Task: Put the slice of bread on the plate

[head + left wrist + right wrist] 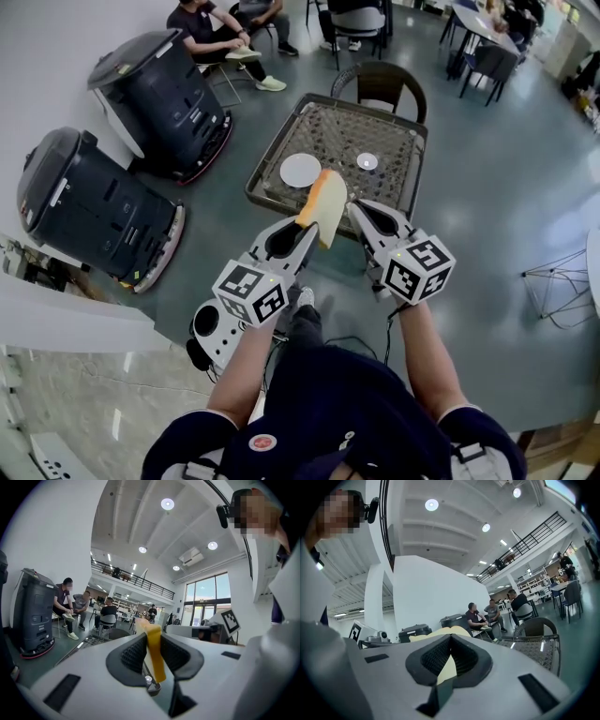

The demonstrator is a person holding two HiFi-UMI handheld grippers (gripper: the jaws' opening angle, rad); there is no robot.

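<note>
A slice of bread (pixel 325 202) with a yellow-brown crust stands on edge in my left gripper (pixel 309 223), in the air just short of the woven-top table (pixel 328 131). In the left gripper view the bread (pixel 154 653) runs upright between the ribbed pads, and the left gripper (pixel 152 641) is shut on it. My right gripper (pixel 356 208) sits close beside the bread on its right; its jaws meet at the tips with nothing gripped. In the right gripper view the bread (pixel 440 631) shows just past the right gripper (pixel 450 639). A white plate (pixel 300 170) lies on the table's near left part.
A small white disc (pixel 367 161) lies right of the plate. A dark chair (pixel 380 84) stands behind the table. Two dark wheeled machines (pixel 164 94) (pixel 89 206) stand at the left, with seated people beyond. A wire stand (pixel 553 281) is at the right.
</note>
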